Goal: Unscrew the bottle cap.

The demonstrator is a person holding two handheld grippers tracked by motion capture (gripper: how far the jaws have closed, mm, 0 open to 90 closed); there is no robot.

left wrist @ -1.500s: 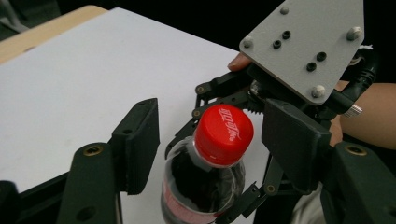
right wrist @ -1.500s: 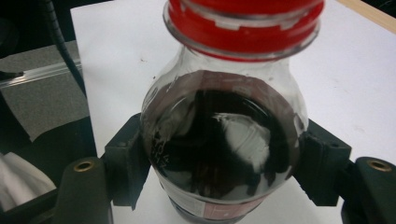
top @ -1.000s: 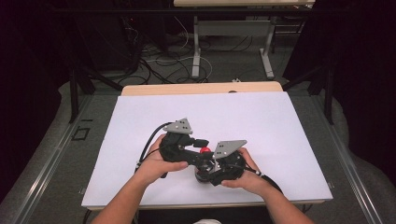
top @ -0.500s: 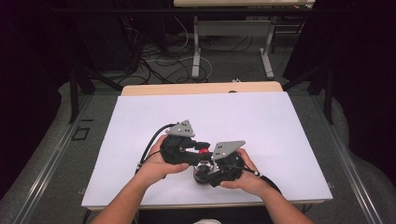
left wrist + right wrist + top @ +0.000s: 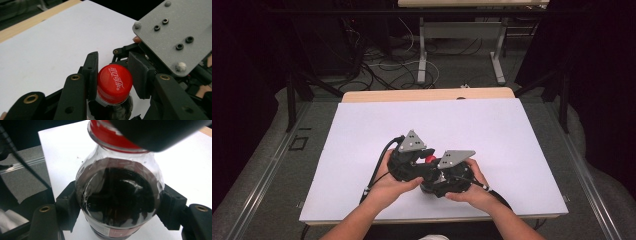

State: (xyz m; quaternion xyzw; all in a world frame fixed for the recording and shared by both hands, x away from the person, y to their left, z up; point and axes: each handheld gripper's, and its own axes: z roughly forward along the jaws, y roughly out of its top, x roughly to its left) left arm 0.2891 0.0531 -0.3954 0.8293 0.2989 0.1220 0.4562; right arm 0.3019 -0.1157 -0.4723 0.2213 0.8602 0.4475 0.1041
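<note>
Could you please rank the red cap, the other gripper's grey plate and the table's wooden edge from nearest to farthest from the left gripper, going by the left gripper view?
1. Red cap: clamped between the left gripper jaws.
2. Grey plate: just beyond, upper right.
3. Wooden edge: far, upper left.

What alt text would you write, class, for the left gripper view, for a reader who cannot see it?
Two black jaws of the left gripper clamp the red cap of a bottle of dark drink, above a white table. The right gripper's grey plate sits at upper right.
</note>
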